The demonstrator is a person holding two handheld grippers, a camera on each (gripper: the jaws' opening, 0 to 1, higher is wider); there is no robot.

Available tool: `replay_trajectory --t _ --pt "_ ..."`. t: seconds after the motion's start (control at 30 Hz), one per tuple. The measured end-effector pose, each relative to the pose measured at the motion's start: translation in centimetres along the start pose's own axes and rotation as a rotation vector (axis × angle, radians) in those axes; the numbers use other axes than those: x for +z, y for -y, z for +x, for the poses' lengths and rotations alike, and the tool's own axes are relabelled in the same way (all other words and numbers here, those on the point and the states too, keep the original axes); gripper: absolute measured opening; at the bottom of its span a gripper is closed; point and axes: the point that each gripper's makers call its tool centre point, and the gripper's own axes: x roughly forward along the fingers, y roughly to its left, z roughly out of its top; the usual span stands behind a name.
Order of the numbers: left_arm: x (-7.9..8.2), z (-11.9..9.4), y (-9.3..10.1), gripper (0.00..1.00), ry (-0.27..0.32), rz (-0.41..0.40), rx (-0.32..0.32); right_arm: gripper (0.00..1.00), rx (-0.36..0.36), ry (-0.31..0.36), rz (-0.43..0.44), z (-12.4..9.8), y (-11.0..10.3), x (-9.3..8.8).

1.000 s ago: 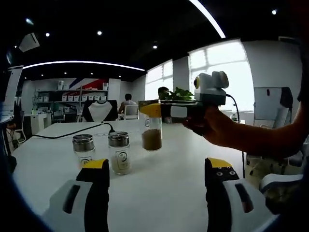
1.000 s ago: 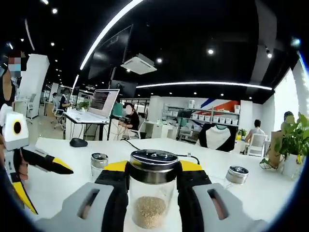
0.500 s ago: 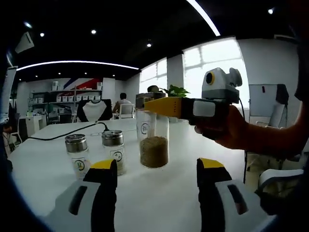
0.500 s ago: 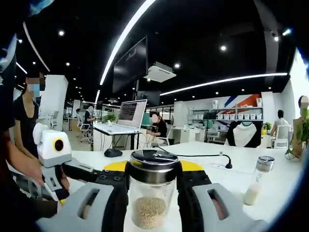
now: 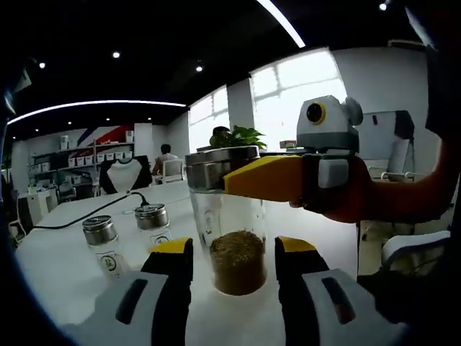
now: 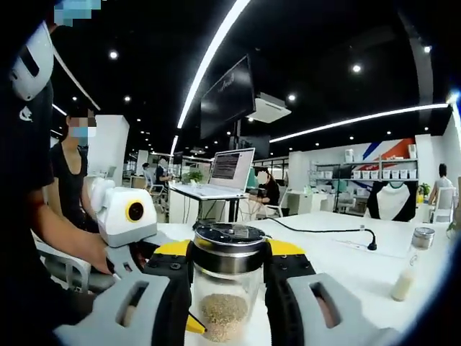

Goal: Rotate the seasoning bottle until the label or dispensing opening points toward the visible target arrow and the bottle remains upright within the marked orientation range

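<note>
The seasoning bottle point(image 5: 229, 223) is standing upright on the white desk point(image 5: 65, 249), its long axis vertical, directly ahead of you and well inside the desk's edges. Its clear glass body is holding brown granules in the lower part; a faint mark is showing on the glass in the left gripper view, too blurred to tell which way it faces.

Your right gripper point(image 6: 229, 254) is clamping the bottle just below its metal cap point(image 6: 230, 238), with one finger on either side of the neck. Your left gripper point(image 5: 234, 254) is sitting with the bottle's lower body between its spread fingers; whether the yellow-tipped fingers point(image 5: 173, 249) are touching the glass cannot be told.

To the left in the left gripper view, two smaller shakers point(image 5: 101, 241) are standing upright on bare desk, well apart from the bottle, with a black cable point(image 5: 79, 216) lying behind them. In the right gripper view open desk is stretching to the right, carrying another shaker point(image 6: 422, 237) and a small white bottle point(image 6: 403, 282).
</note>
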Motion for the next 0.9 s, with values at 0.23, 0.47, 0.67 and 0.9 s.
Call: replay_trajectory --t 0.23,0.47,0.67,0.9 --pt "-0.3 0.0 0.5 0.44 0.008 -0.014 -0.028 0.36 0.032 -0.009 -0.005 0.2 -1.1 -0.5" --pt "-0.3 -0.4 0.9 0.42 -0.012 -0.037 -0.003 0.37 0.015 0.01 0.025 0.0 -1.5 -0.5" --pt "0.4 -0.8 -0.5 0.42 -0.008 0.021 0.132 0.37 -0.1 0.068 0.063 0.5 -0.8 0.3" --pt "-0.2 -1.1 -1.3 0.42 -0.063 0.096 0.244 0.38 -0.197 0.041 0.115 1.2 -0.3 -0.5"
